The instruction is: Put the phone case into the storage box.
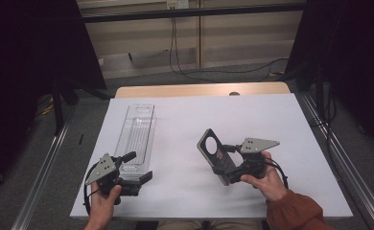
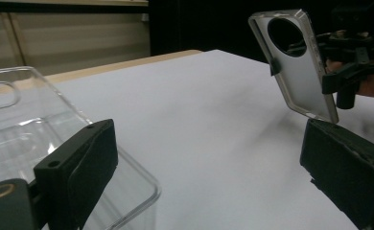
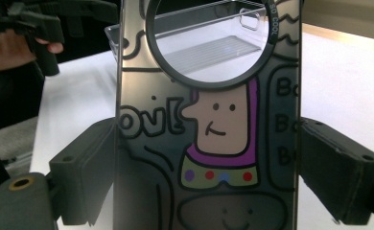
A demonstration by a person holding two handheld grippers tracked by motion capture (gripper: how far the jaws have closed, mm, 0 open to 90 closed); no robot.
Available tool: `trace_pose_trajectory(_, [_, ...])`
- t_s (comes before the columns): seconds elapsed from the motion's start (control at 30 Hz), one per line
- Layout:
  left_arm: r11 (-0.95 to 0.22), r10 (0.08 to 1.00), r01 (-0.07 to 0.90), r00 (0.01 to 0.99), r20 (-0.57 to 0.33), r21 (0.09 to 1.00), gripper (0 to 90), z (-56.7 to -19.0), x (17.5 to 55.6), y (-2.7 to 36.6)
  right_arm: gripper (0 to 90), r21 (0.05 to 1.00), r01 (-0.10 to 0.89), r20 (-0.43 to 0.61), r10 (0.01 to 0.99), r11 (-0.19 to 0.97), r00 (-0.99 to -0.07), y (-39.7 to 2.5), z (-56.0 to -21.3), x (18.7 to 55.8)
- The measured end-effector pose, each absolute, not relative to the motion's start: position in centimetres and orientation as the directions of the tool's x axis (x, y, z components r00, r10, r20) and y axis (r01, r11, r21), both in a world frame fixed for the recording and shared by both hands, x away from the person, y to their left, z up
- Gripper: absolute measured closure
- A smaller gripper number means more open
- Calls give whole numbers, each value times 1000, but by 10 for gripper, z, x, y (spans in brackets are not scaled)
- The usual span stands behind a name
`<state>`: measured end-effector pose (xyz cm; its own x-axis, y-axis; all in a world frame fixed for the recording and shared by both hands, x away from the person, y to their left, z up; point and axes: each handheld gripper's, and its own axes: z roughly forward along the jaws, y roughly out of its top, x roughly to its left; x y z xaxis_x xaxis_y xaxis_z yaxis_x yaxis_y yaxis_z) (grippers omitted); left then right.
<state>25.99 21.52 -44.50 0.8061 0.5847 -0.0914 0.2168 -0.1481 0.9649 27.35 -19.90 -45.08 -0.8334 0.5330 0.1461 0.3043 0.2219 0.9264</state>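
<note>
R gripper (image 1: 223, 165) clamps phone case (image 1: 214, 154) tilted; L gripper (image 1: 134, 167) jaws apart by tray (image 1: 136, 132).

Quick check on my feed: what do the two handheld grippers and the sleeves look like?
Both the left gripper and right gripper are black, each topped by a grey three-cornered plate with small holes and trailing a black cable. Their fingers are blocky black pads. A rust-orange sleeve covers the right forearm.

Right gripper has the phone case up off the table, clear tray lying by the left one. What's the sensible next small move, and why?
Probably carry the phone case left toward the clear tray. The right gripper clamps the case by its sides, lifted and tilted, while the left gripper sits open around the tray's near end, seemingly ready to steady it.
</note>
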Motion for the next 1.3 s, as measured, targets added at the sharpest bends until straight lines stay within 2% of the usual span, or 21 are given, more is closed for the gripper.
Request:
trace_pose_trajectory(0.13, [-180,555,209,829,-76,961,54,-446,262,208,123,928,300,149,519,219,-841,-198,-450,273])
trace_pose_trajectory(0.2, [-144,544,216,833,-105,966,55,-444,262,202,123,930,295,147,515,219,-844,-197,-450,273])
trace_pose_trajectory(0.43, [-150,493,202,864,-104,968,49,-440,263,189,123,933,285,139,507,222,-851,-194,-449,272])
trace_pose_trajectory(0.73, [-87,431,211,889,-154,974,30,-434,275,166,123,937,276,141,492,213,-859,-192,-448,271])
trace_pose_trajectory(1.07, [-56,336,151,934,-124,987,12,-432,287,145,123,941,269,148,465,205,-873,-190,-448,271])
trace_pose_trajectory(1.23, [-50,272,163,952,-143,985,10,-428,292,131,123,943,267,153,456,198,-877,-190,-448,271])
trace_pose_trajectory(1.3, [-52,274,157,952,-137,986,9,-425,295,126,123,943,270,156,455,196,-877,-190,-448,271])
